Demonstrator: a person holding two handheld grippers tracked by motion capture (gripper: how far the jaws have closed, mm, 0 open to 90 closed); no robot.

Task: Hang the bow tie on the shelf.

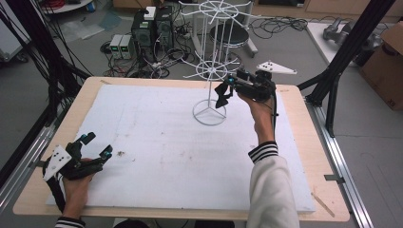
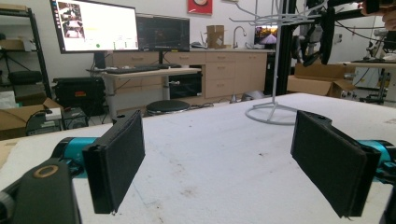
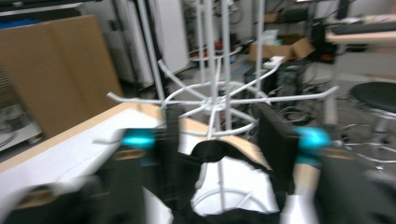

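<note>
A white wire display rack (image 1: 209, 90) stands on the far middle of the white sheet (image 1: 157, 142), with hook arms at two levels. My right gripper (image 1: 227, 85) is held at the lower ring of hooks (image 3: 212, 100). Its jaws stand apart, and a black looped strap-like thing (image 3: 212, 149) hangs between them at a hook; the view is blurred, so whether it touches the pads is unclear. That black thing (image 1: 221, 99) dangles below the gripper's tips. My left gripper (image 1: 97, 145) rests at the near left on the sheet, open and empty (image 2: 219, 163). The rack (image 2: 274, 70) rises far ahead of it.
The sheet covers a wooden table (image 1: 304, 142). Black frame posts (image 1: 349, 47) stand at the right, and cables at the left edge. On the floor beyond the table are computers (image 1: 152, 31), a stool (image 1: 230, 33) and a cardboard box (image 1: 387, 61).
</note>
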